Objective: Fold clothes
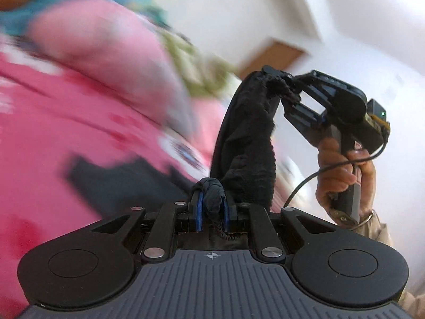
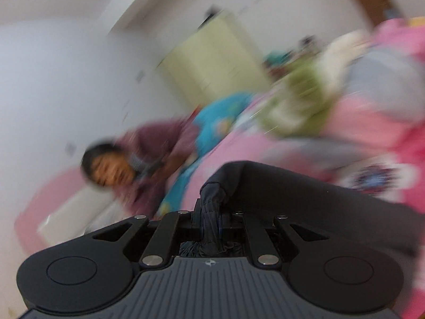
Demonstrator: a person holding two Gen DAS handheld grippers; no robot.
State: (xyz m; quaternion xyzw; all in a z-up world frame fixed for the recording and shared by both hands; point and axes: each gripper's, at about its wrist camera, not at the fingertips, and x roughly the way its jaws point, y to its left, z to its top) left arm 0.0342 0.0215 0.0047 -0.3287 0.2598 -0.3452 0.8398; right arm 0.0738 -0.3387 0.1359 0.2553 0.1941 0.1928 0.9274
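Both tongs clamped on one black garment, held up off the pink bedding.

L to R around the black garment (image 1: 247, 143): pink bedding (image 1: 79, 101) w/ blurred clothes pile (teal, green, grey) sits left of and behind it; left tongs (image 1: 211, 207) pinch a bunched corner btwn blue pads, cloth rising from there in a dark band up to the right tongs (image 1: 288, 86), which bite its other end, higher up and to the right; a hand (image 1: 342, 170) grips that tool's handle, cable looping below. Right wrist view: right tongs (image 2: 209, 212) closed on a wad of the garment (image 2: 305, 194), fabric stretching away rightward; a person in a maroon top (image 2: 154, 159) sits left of it, blurred.
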